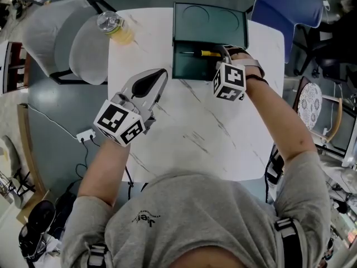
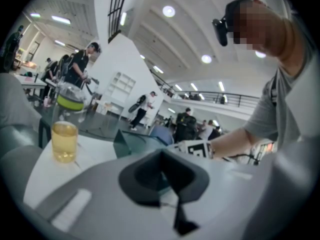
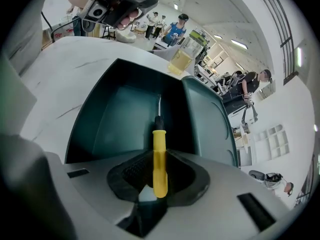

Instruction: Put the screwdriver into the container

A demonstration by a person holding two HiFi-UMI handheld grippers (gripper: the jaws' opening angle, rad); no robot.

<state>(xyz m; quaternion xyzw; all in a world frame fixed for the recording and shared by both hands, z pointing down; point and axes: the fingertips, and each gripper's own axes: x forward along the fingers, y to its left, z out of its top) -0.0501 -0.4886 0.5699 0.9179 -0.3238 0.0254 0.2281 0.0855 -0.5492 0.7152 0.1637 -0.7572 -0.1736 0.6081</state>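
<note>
- Head view: my right claw (image 1: 223,53) reaches toward 12 o'clock across the white marble-patterned table (image 1: 195,133) and tips down into the open dark green plastic container (image 1: 181,66) at the table's far edge.
- Right gripper view: the jaws of this claw (image 3: 159,178) are partly closed and clamped on the slim screwdriver with a yellow plastic handle and a thin metal shaft (image 3: 159,156). The handle sits squarely between the black pads.
- From there the shaft points to 12 o'clock, down into the container's tray (image 3: 110,119). I cannot tell whether the tip touches the floor of the tray.
- Seen from my head, the screwdriver (image 1: 207,53) lies across the far part of the tray, with its shaft pointing to 9 o'clock and its handle at my claw.
- The container's flat green lid (image 1: 209,24) lies open at 12 o'clock of the tray. In the right gripper view the lid (image 3: 207,119) is at 3 o'clock of the tray.
- My left claw (image 1: 160,76) hangs over the bare table at 8 o'clock of the container, apart from it and pointing roughly level.
- Left gripper view: the jaws of this claw (image 2: 164,176) are drawn together and grip nothing.
- A clear bottle of yellow liquid (image 1: 116,28) stands at the table's 11 o'clock corner, well apart from the container. It shows at 9 o'clock in the left gripper view (image 2: 65,134).
</note>
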